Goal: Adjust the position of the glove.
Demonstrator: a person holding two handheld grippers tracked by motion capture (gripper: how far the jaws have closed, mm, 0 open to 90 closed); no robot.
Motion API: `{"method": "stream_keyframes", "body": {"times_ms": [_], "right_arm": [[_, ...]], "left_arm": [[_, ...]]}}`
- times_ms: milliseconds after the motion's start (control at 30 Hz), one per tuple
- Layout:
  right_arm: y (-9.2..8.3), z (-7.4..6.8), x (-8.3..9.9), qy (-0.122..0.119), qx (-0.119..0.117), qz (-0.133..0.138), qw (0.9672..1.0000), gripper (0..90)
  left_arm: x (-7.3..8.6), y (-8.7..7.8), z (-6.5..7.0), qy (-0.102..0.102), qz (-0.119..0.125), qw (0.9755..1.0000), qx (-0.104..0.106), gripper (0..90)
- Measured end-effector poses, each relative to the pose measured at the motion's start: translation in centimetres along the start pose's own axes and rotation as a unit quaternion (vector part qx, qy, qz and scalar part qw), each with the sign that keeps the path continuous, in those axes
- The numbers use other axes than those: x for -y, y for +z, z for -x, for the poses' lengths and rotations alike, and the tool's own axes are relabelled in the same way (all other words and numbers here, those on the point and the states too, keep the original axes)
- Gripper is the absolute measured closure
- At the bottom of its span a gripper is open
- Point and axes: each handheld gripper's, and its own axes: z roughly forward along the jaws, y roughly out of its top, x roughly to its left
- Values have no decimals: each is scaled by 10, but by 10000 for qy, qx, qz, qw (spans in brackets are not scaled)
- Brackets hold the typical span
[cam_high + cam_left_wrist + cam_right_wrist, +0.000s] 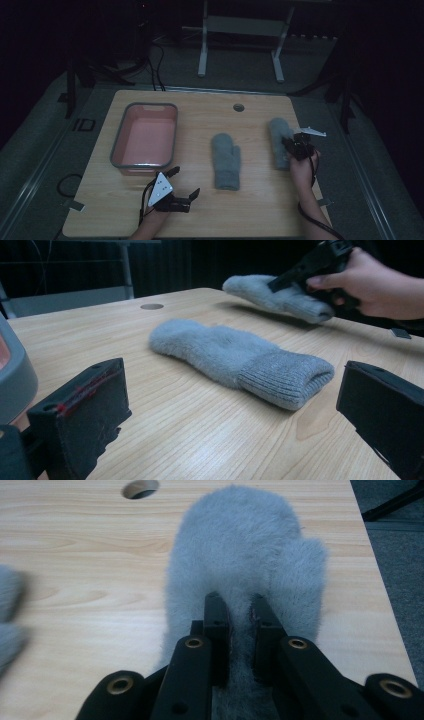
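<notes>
- Grey fuzzy mitten (240, 565) pinched between the right gripper's (242, 625) black jaws; a fold of its pile sits in the narrow gap, jaws clenched on it.
- Grip lands mid-mitten, toward the cuff end; rounded tip points away from the jaws, thumb lobe sticks out on the right in the right gripper view.
- In the left gripper view the gripped mitten's (280, 297) cuff end looks lifted a little off the wood, shadow under it; tip end looks low, contact unclear.
- Held mitten (278, 140) is at the table's right side in the high view, near the right edge; right gripper (295, 145) sits over its lower half, hand (301, 167) behind it.
- Left gripper (185, 182) jaws released, wide apart, nothing between them; it sits near the table's front edge, just in front of the tray.
- Second grey mitten (235, 357) lies flat mid-table, ribbed cuff toward the person, well apart from both grippers and from the held mitten.
- Grey tray (117, 145) with pink inside, left side of the table, nothing visible in it.
- Light wood table (250, 210) with a round hole (238, 107) near the far edge, between the two mittens' tips and beyond them.
- Room dark around the table; a white frame (240, 30) stands on the floor beyond.
</notes>
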Motion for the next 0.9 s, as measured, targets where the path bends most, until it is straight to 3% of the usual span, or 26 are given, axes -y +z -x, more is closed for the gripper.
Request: {"method": "stream_keyframes", "body": {"times_ms": [200, 400, 667, 767, 900], "right_arm": [[-33, -19, 11, 62, -221, 33, 9997, 819], [-49, -33, 30, 81, -348, -53, 9993, 819], [-34, -33, 48, 15, -92, -333, 9994, 814], [-26, -32, 53, -9, -140, -465, 9988, 794], [-26, -34, 50, -108, -207, -525, 9983, 621]], "left_arm": [[0, 0, 0, 14, -3, 10000, 2, 7], [0, 0, 0, 14, -3, 10000, 1, 7], [0, 0, 0, 32, -12, 10000, -2, 7], [0, 0, 1, 50, -15, 10000, 1, 7], [0, 0, 0, 41, -12, 10000, 2, 7]]}}
